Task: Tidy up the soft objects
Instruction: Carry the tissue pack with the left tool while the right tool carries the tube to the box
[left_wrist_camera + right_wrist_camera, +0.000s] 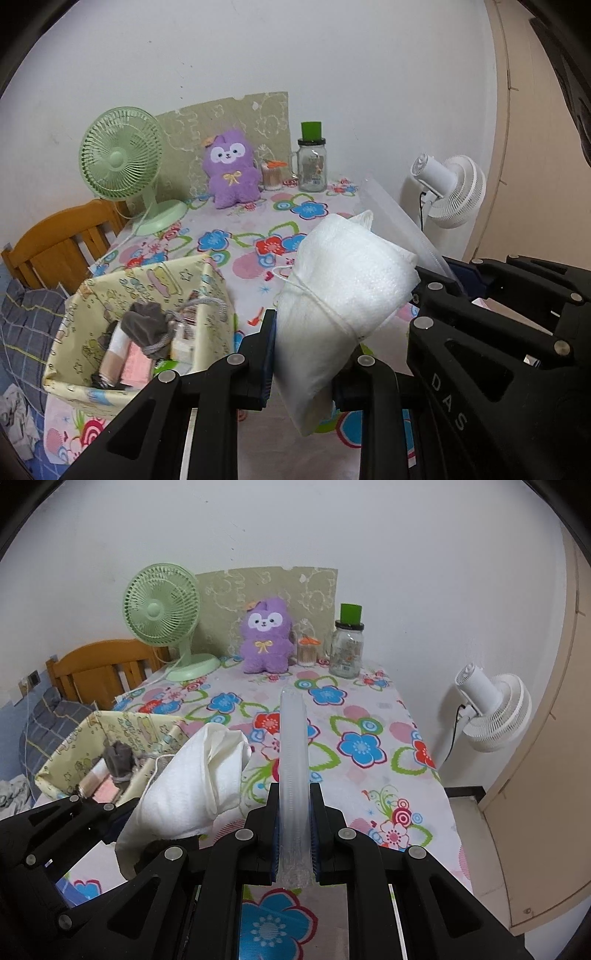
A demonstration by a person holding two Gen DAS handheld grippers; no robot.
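Note:
My left gripper (308, 369) is shut on a white soft bundle (343, 280) tied with string and holds it above the table's near edge. The same bundle (192, 782) shows at the left of the right wrist view. My right gripper (293, 834) is shut on a clear plastic bag (293, 753), seen edge-on and sticking forward. That bag (391, 218) rises behind the bundle in the left wrist view. A yellow patterned fabric basket (110, 291) (125, 722) stands left of the bundle with a grey pouch (146, 323) and small items inside. A purple plush (231, 166) (266, 638) sits at the back.
The floral tablecloth (369, 746) covers the table. At the back stand a green desk fan (122, 155), a glass jar with a green lid (312, 162) and a small swab pot (272, 173). A white fan (495, 712) stands right of the table, a wooden headboard (62, 236) left.

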